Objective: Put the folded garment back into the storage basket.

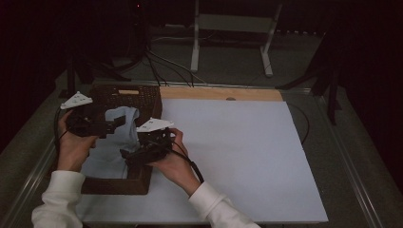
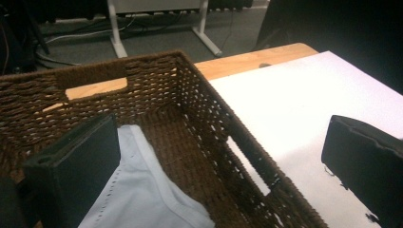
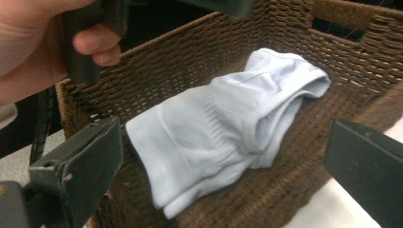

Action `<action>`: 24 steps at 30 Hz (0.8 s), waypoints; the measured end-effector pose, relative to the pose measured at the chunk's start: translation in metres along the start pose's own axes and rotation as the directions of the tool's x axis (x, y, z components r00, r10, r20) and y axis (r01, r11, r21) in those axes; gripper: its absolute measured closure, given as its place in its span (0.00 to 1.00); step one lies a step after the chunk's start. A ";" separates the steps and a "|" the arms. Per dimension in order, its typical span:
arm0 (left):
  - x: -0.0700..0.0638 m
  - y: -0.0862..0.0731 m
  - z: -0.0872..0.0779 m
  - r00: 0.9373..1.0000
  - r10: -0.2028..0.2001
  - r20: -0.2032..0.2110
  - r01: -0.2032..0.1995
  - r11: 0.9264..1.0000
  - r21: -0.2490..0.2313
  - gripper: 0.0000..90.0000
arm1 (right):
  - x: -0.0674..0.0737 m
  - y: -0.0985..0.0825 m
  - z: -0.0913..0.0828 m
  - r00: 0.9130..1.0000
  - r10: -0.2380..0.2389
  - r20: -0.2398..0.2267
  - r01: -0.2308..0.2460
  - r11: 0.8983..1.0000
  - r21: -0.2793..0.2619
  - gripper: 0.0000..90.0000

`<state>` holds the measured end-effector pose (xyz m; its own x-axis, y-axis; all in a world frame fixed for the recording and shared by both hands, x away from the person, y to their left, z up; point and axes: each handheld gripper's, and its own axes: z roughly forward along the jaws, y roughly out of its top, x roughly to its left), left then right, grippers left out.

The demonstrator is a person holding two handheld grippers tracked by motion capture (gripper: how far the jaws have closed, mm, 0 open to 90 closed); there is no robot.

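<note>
A brown wicker basket (image 1: 148,97) stands at the table's left, and a pale blue-white sock (image 1: 113,145) lies crumpled on its floor. My left gripper (image 1: 118,123) hovers over the basket's far half. It is open: in the left gripper view (image 2: 218,166) one jaw is over the sock (image 2: 142,194) and the other beyond the basket wall (image 2: 204,90), above the mat. My right gripper (image 1: 128,154) is at the basket's near right rim, open and empty. In the right gripper view (image 3: 223,166) the sock (image 3: 228,123) lies ahead between its spread jaws, inside the basket (image 3: 294,33).
A white mat (image 1: 237,152) covers the table right of the basket. A bare wooden strip (image 1: 223,93) runs along the far edge. White stand legs (image 1: 267,47) and cables (image 1: 161,66) lie on the floor behind. The person's left hand (image 3: 28,42) is close by in the right gripper view.
</note>
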<state>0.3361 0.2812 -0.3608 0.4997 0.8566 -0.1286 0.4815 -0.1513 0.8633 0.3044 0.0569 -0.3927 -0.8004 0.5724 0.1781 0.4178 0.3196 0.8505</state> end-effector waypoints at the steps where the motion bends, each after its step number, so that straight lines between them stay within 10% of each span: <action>1: -0.003 -0.001 0.000 1.000 0.003 -0.004 -0.003 1.000 -0.002 0.00 | -0.002 -0.001 -0.001 1.000 -0.001 0.002 0.001 1.000 -0.001 0.00; 24: -0.041 -0.024 0.000 0.999 0.037 0.009 -0.037 0.999 -0.027 0.00 | -0.043 -0.014 -0.037 0.998 0.033 0.055 -0.031 0.999 -0.035 0.00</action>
<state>0.3038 0.2493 -0.3766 0.5236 0.8460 -0.1003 0.4431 -0.1698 0.8802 0.3172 0.0000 -0.3945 -0.7612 0.6235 0.1784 0.4272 0.2750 0.8613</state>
